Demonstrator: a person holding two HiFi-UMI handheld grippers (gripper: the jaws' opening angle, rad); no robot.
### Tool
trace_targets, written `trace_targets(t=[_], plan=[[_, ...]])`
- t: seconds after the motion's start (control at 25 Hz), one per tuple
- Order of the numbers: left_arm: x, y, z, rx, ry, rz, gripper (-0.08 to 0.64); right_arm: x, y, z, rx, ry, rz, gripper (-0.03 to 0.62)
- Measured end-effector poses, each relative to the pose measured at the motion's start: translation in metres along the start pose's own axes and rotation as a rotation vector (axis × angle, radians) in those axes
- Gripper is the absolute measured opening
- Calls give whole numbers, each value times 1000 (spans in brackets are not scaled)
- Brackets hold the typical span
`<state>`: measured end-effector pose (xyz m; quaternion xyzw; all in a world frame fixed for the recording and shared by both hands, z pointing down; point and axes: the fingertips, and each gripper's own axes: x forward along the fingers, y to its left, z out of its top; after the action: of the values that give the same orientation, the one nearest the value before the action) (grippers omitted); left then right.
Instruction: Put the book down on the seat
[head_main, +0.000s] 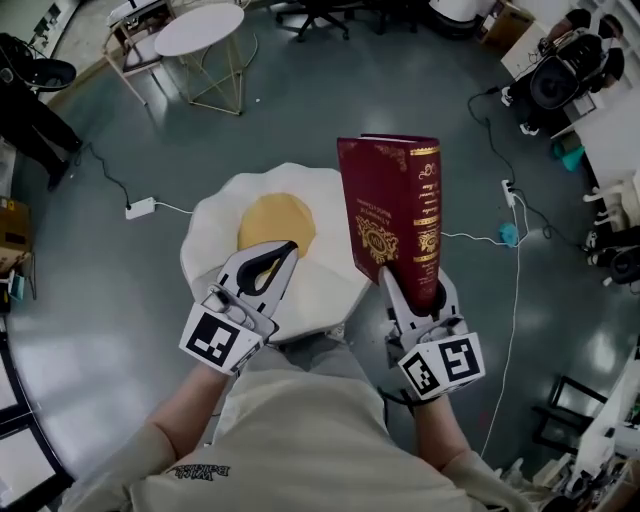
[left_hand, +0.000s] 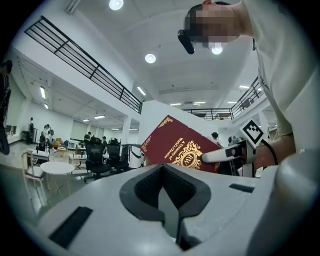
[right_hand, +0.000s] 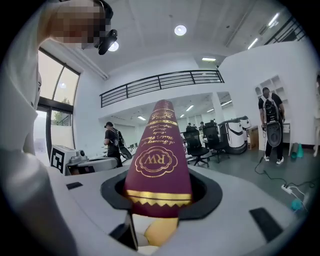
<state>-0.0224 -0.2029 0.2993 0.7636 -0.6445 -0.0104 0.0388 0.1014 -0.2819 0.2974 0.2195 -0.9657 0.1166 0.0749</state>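
Observation:
A thick dark-red book (head_main: 390, 215) with gold lettering stands upright in the air, its lower end clamped in my right gripper (head_main: 410, 288). It hangs over the right edge of the seat (head_main: 320, 290), a white fried-egg-shaped cushion with a yellow centre. The book's spine (right_hand: 159, 160) rises from between the jaws of the right gripper (right_hand: 160, 197). My left gripper (head_main: 278, 256) hovers over the seat's yellow middle, shut and holding nothing. From the left gripper (left_hand: 167, 197), the book's cover (left_hand: 177, 150) shows tilted, with the right gripper (left_hand: 225, 156) at its base.
A round white table (head_main: 198, 30) stands far back left, with office chairs (head_main: 320, 15) behind it. A white power strip (head_main: 140, 208) and cables lie on the grey floor left and right of the seat. People stand farther off in the room.

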Motion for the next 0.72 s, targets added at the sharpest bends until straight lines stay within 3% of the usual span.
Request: trace_targets(t=[0.32,0.56,0.72], plan=[[38,3,-34,-6,0,68,3,28,-53,-41,23,67,41,204],[73,37,-80,-24,-12,128,3,86,-89,-90,105,116,104,205],[93,71,-124,-52,-9,150,3,138,-119,-130,176,110,89,206]])
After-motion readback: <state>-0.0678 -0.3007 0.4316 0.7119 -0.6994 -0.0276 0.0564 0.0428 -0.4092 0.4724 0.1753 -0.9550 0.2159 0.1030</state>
